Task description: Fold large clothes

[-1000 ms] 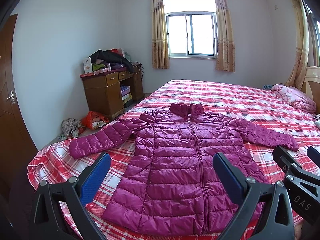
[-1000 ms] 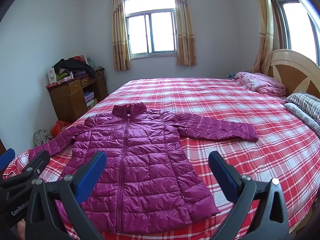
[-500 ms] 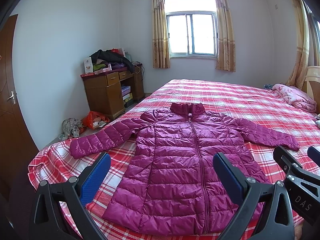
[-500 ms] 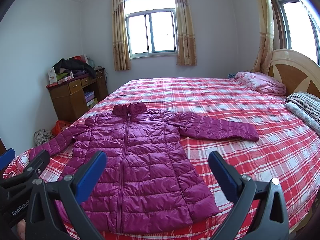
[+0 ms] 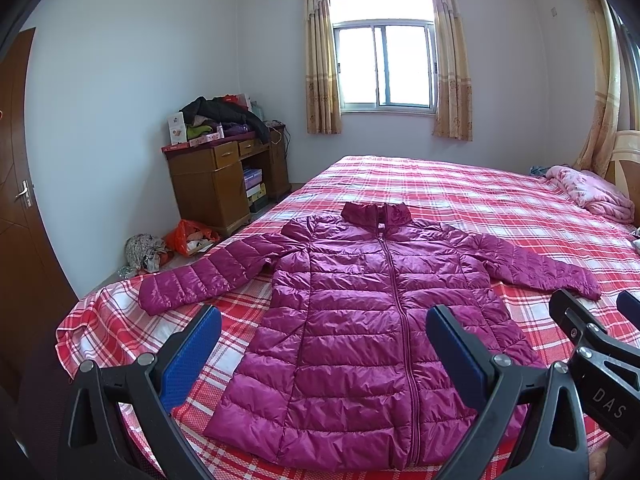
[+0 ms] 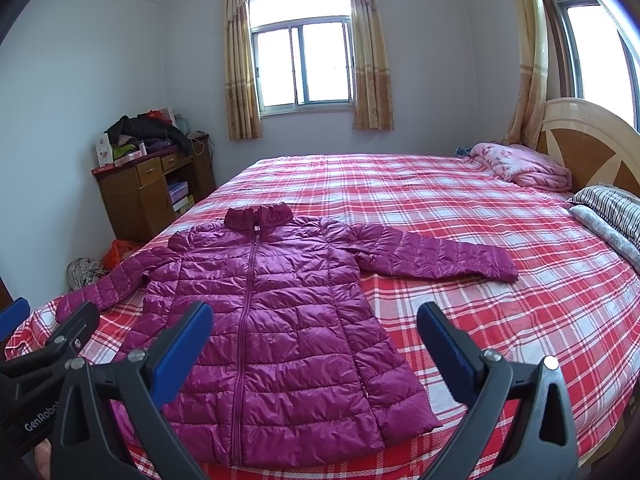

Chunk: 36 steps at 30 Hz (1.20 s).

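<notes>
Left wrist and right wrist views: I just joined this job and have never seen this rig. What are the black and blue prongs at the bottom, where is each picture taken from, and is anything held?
There is no robot arm here. A person holds a two-finger clamp in each hand, and each clamp carries a fisheye camera looking forward along its fingers. The prongs are those clamps: the left gripper in the left wrist view, and the right gripper in the right wrist view. Each view also catches the other clamp at its edge.

Both sets of jaws stand wide open and hold nothing; they hover near the foot of the bed, which has a red plaid sheet. On it lies a magenta puffer jacket, zipped, front up, sleeves spread out, collar toward the window. No fold has been made yet. A folded pink blanket rests near the headboard.
</notes>
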Motion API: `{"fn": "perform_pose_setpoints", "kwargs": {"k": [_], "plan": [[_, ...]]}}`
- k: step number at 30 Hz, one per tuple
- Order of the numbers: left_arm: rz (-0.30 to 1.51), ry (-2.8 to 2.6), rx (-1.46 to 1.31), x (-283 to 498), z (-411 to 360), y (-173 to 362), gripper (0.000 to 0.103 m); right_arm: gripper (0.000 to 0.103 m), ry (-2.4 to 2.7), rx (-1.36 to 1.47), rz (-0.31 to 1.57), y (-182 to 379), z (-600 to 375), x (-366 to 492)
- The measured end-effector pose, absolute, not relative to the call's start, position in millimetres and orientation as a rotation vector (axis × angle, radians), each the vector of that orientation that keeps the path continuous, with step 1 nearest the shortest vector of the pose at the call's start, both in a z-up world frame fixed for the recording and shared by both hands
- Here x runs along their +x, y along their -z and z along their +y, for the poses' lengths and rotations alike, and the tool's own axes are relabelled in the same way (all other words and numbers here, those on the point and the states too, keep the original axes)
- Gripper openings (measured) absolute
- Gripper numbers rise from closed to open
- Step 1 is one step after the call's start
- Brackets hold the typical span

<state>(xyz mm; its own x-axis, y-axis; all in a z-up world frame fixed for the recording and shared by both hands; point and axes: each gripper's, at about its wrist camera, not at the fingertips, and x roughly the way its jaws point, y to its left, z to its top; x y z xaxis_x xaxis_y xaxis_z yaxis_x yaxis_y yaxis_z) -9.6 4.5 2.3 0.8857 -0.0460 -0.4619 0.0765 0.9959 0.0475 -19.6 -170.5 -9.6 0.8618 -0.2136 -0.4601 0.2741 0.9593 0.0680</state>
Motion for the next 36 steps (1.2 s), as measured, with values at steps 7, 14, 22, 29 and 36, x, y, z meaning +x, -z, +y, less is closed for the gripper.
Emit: {"fn": "perform_pose_setpoints", "kwargs": {"k": [7, 14, 22, 29, 36], "plan": [[0.5, 0.064, 0.071, -4, 2, 4, 0.102, 0.103, 0.256, 0.139, 0.479, 15, -173, -16], [0.515, 0.062, 0.072, 0, 0, 10, 0.102, 0.103, 0.255, 0.139, 0.483, 18, -173, -15], [0.548, 0.066, 0.081, 8, -5, 21, 0.102, 0.103, 0.263, 0.151, 0.503, 26, -179, -10], [0.578, 0.075, 0.07, 17, -5, 31, 0.102, 0.103, 0.265, 0.158, 0.526, 32, -183, -3], [0.58, 0.09, 0.057, 21, -4, 35, 0.102, 0.103, 0.273, 0.151, 0.539, 36, -189, 4]]}}
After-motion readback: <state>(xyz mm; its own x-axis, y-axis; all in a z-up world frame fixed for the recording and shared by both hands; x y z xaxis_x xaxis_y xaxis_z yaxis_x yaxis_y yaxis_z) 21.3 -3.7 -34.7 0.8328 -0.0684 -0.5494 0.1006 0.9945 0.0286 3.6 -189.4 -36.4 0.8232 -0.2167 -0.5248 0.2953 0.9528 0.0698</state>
